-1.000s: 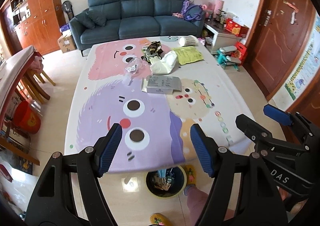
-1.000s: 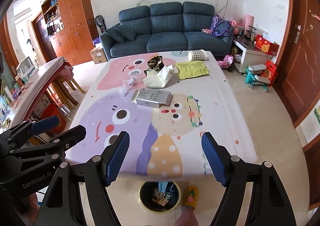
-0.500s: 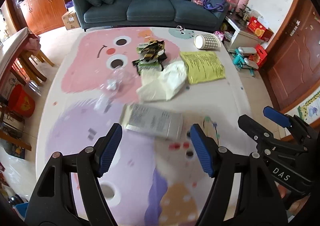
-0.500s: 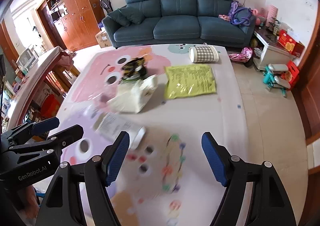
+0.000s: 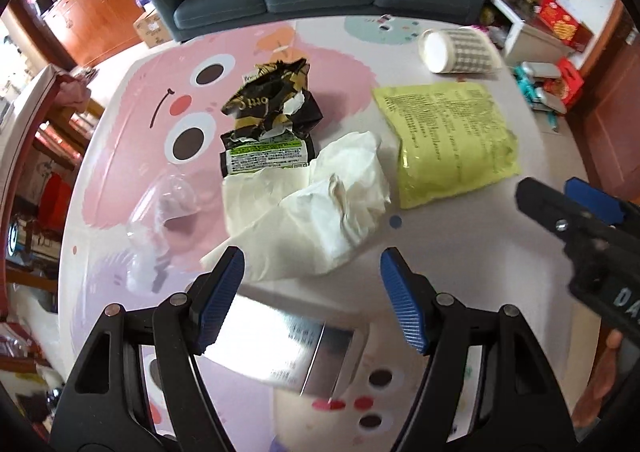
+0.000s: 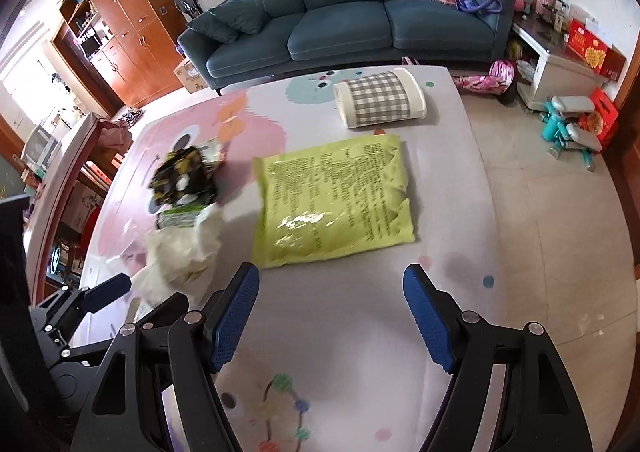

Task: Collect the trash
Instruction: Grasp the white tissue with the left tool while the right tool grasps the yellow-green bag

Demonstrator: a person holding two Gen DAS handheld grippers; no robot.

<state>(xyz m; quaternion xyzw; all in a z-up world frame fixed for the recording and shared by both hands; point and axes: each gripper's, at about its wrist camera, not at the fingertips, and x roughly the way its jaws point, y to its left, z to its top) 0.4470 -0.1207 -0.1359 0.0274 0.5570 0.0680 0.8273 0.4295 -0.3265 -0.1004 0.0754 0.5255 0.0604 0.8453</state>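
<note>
Trash lies scattered over the middle and far half of the table (image 6: 460, 212), and none of it is collected yet. You hold both tools above the near half, each with its jaws wide apart and empty.

Left gripper (image 5: 312, 292): it faces the crumpled white tissue (image 5: 320, 220), which lies just beyond its fingertips. A silver foil packet (image 5: 304, 352) sits directly beneath the jaws. The black snack wrapper (image 5: 272, 108) touches the tissue's far edge. A clear plastic wrapper (image 5: 160, 220) lies toward the left edge.

Right gripper (image 6: 332, 308): it faces the yellow-green pouch (image 6: 336, 204), whose near edge lies just ahead of the fingertips. A checked paper cup (image 6: 380, 104) lies on its side near the far edge.

Step in hand, as judged: approach to the first pickup, one item per tool.

Next move calls for:
1. Lower the left tool until the jaws straddle the tissue's raised bulk, then close. It is soft, so expect it to compress.
2. Tilt the right tool to catch the pouch at its near edge. The pouch is flat and looks slick, so a top-down pinch may slip.
</note>
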